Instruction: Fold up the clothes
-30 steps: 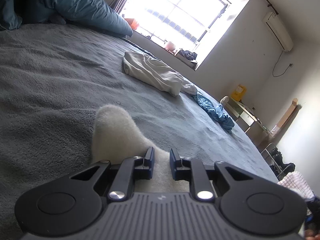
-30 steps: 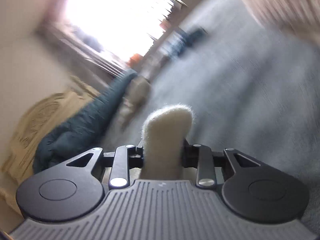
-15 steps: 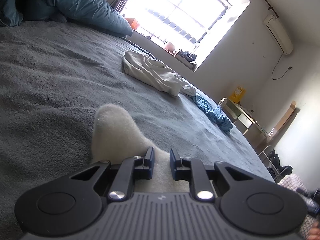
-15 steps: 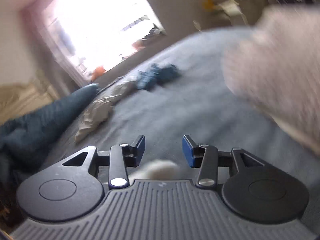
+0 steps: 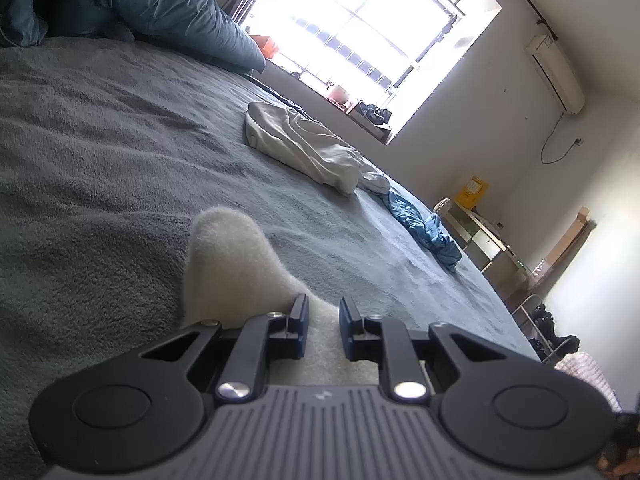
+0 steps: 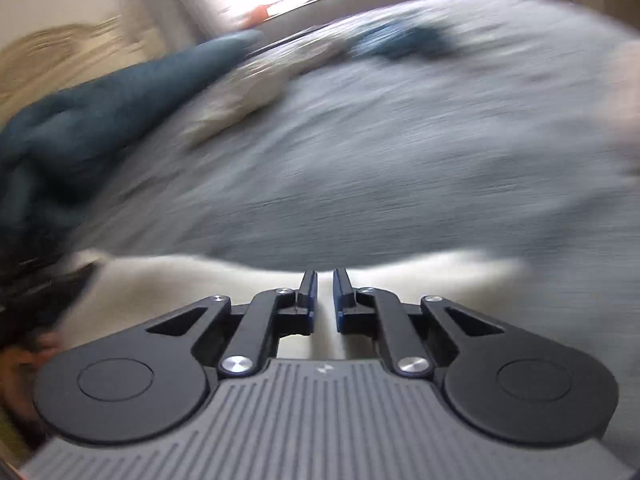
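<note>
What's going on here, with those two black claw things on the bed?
A person is folding clothes on a grey bed with a gripper in each hand. The left gripper pinches a fluffy white garment, a fold of it standing up beside its jaws. The right gripper is shut and empty, swinging over the same white fabric; its view is blurred. A crumpled white top and a blue garment lie further off, unfolded.

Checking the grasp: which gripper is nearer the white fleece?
Left. The left gripper is clamped on the fleece, with fabric between its fingers. The right gripper is shut just over another part of it; blur hides any contact.
</note>
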`<state>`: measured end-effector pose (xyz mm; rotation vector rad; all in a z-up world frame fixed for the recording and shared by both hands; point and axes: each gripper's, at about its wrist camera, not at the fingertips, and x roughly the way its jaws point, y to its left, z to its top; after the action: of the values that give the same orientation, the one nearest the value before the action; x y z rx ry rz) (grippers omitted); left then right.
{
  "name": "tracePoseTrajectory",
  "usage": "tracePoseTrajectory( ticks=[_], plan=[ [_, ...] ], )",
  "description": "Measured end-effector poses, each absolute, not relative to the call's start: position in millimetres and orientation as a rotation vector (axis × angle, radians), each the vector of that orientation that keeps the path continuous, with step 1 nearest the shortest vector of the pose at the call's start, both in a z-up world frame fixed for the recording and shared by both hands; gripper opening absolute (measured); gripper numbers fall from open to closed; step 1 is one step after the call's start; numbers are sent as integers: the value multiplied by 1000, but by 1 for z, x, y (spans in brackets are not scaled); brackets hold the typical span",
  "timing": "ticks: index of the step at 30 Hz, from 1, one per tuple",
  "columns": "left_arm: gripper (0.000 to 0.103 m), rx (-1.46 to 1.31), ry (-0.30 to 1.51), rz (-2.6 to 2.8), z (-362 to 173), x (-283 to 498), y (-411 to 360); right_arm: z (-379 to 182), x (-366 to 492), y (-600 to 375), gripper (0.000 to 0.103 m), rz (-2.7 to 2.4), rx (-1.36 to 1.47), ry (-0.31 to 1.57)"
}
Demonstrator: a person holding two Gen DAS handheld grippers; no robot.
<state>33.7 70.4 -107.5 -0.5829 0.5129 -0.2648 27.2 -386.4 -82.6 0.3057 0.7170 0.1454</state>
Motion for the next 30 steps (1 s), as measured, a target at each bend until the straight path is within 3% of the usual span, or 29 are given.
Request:
tracePoseTrajectory(
  ticks=[1, 2, 4, 6, 9, 14, 21, 25, 30],
  plan=[
    [18, -582, 513, -264, -107, 34, 70, -77, 15, -400, 4, 83, 310, 705],
    [18, -582, 514, -263, -107, 34, 71, -72, 4, -414, 11, 20, 313, 692],
    [20, -574, 511, -272, -102, 32, 69, -62, -20, -442, 14, -105, 320, 664],
    [41, -561, 501, -290, -94, 29, 67, -49, -35, -438, 14, -89, 307, 619],
    [55, -479, 485, -274, -72, 13, 57, -30, -52, -417, 14, 8, 306, 562],
    [61, -361, 512, -346, -46, -35, 38, -35, -66, -342, 14, 225, 183, 572],
    [61, -133, 619, -364, -76, -112, 18, -93, -105, -322, 14, 218, 147, 661],
    [61, -83, 591, -344, -74, -149, 25, -73, -129, -328, 14, 215, 121, 653],
    [61, -95, 591, -300, -52, -170, 41, -27, -96, -280, 17, 328, 88, 554]
  ],
)
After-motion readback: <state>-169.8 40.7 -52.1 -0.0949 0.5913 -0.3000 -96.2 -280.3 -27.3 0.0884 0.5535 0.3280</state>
